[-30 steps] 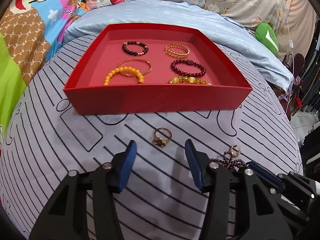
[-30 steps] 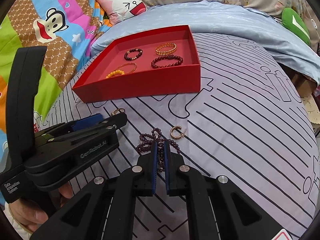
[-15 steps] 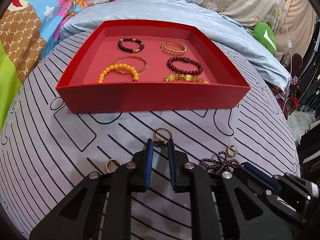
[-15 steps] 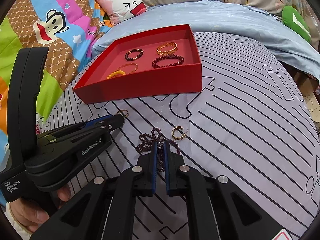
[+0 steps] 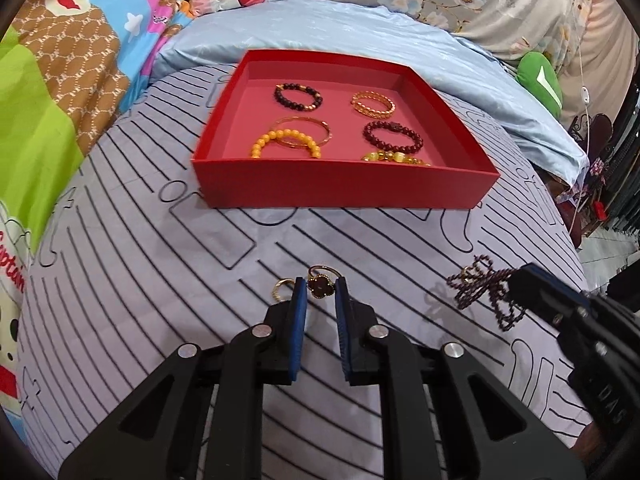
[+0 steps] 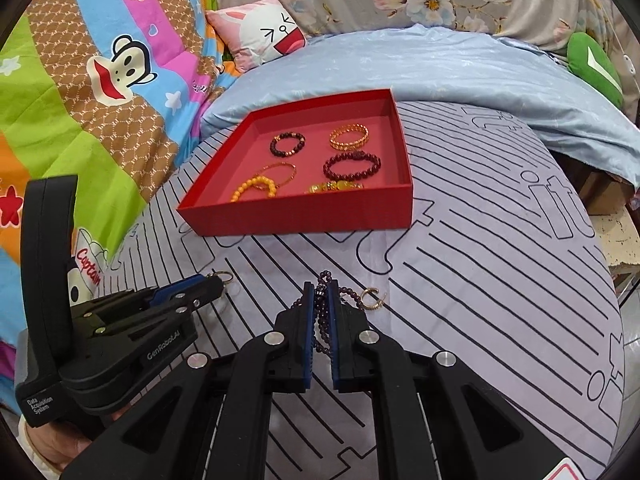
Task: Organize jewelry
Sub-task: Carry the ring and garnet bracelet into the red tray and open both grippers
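Jaws of the left gripper (image 5: 320,289) have just been closing and now clamp a gold ring with a dark clover face (image 5: 319,286) between the blue pads; those of the right gripper (image 6: 319,300) are shut on a dark purple bead strand (image 6: 322,312) that droops from the tips. The red tray (image 5: 344,192), already holding bracelets, lies straight ahead of both grippers across the striped sheet (image 5: 160,280), its near wall facing them; the left looks slightly nearer. A gold hoop earring (image 6: 370,298) remains on the sheet

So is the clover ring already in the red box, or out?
Out. The clover ring is pinched in the left gripper, short of the red box.
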